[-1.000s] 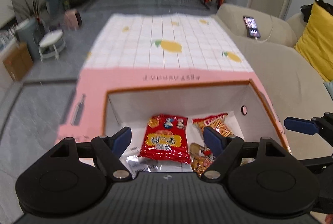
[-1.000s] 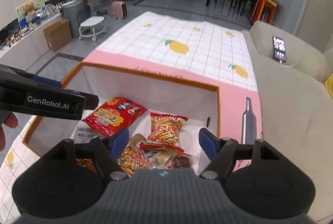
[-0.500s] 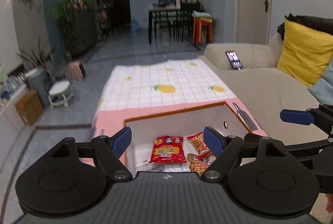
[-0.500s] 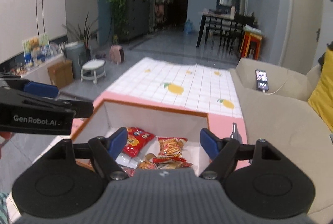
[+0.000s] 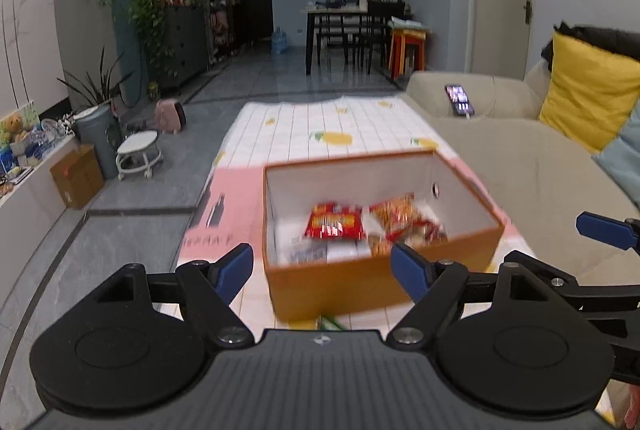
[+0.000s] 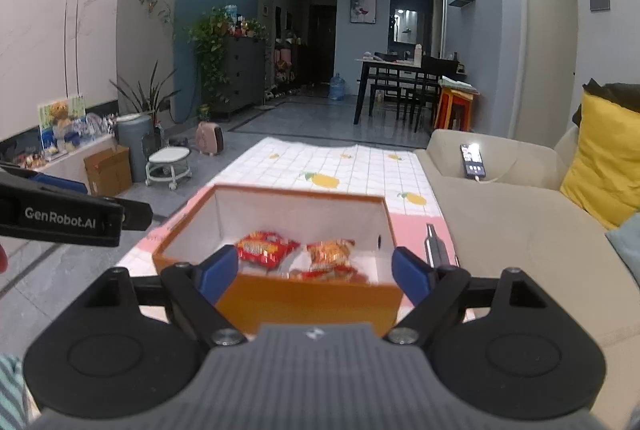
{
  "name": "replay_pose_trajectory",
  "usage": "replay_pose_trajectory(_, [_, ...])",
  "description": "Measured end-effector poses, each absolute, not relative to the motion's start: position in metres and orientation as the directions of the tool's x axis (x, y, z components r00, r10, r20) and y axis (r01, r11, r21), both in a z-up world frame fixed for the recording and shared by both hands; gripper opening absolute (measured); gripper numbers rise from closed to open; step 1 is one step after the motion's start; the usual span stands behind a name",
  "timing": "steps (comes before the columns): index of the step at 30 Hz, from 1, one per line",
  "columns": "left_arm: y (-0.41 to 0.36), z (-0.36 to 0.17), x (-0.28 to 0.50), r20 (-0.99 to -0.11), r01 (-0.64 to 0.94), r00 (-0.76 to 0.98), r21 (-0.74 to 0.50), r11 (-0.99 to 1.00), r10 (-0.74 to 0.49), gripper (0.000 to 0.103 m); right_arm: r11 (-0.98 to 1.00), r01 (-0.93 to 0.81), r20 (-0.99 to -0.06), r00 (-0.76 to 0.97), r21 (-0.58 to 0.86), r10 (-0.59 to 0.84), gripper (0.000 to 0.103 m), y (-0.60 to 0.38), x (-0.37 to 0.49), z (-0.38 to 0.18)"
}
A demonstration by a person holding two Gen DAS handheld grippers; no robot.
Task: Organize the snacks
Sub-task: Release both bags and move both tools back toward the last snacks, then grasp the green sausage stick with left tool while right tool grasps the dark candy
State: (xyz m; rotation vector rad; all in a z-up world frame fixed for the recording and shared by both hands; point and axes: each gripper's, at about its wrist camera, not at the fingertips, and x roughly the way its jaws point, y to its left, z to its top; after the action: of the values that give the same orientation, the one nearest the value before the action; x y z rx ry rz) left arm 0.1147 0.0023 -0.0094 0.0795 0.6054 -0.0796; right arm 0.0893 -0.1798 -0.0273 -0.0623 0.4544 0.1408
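An open orange box (image 5: 380, 278) with a white inside sits on the counter (image 5: 288, 138), which is covered by a cloth that is pink near the box and white-checked with yellow fruit prints farther away. Inside the box lie several snack bags: a red snack bag (image 5: 335, 225) toward the left and an orange-and-red snack bag (image 5: 400, 218) just beside it on the right, with a pale packet (image 5: 308, 252) in front of the red one. The bags are blurred, so their print cannot be read.

The left claw (image 5: 322, 268) is held in front of the box's near wall, its blue fingers (image 5: 236, 270) spread apart with nothing between them. The right claw (image 6: 316, 270) also hangs before the near wall, above the rim; its jaws have just been opening and stand wide, holding nothing. In the right wrist view the side of the left claw's black arm shows at the left edge.

To the right of the counter is a beige sofa (image 6: 520, 222) with a phone (image 6: 473, 161) lying on its arm and a yellow cushion (image 6: 608, 166) against its back. Left of the counter, on the grey floor, stands a small white wheeled stool (image 5: 138, 154) and a cardboard carton (image 5: 78, 176).
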Motion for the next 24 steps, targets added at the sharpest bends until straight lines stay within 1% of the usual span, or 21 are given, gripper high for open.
replay_pose_trajectory(4, [0.001, -0.025, 0.102, -0.625, 0.116, 0.778, 0.041, 0.992, -0.065, 0.091, 0.988, -0.153, -0.488, 0.864, -0.016, 0.126, 0.081, -0.178, 0.073, -0.046])
replay_pose_trajectory(8, [-0.005, -0.043, 0.094, -0.671, 0.135, 0.739, 0.059, 0.989, -0.061, 0.090, 0.987, -0.160, -0.533, 0.836, -0.006, 0.132, 0.081, -0.176, 0.062, -0.064])
replay_pose_trajectory(11, [-0.007, -0.059, 0.092, -0.722, 0.146, 0.690, 0.054, 0.988, -0.062, 0.087, 0.986, -0.169, -0.577, 0.804, 0.008, 0.142, 0.081, -0.175, 0.061, -0.080])
replay_pose_trajectory(16, [-0.010, -0.079, 0.093, -0.782, 0.186, 0.617, 0.032, 0.982, -0.091, 0.085, 0.981, -0.191, -0.643, 0.751, 0.006, 0.150, 0.081, -0.169, 0.064, -0.103])
replay_pose_trajectory(19, [-0.007, -0.086, 0.095, -0.802, 0.182, 0.587, -0.003, 0.983, -0.111, 0.084, 0.979, -0.204, -0.663, 0.734, -0.008, 0.147, 0.081, -0.166, 0.068, -0.112])
replay_pose_trajectory(24, [-0.003, -0.093, 0.103, -0.808, 0.151, 0.577, -0.039, 0.988, -0.120, 0.083, 0.978, -0.206, -0.682, 0.717, -0.004, 0.148, 0.080, -0.167, 0.087, -0.120])
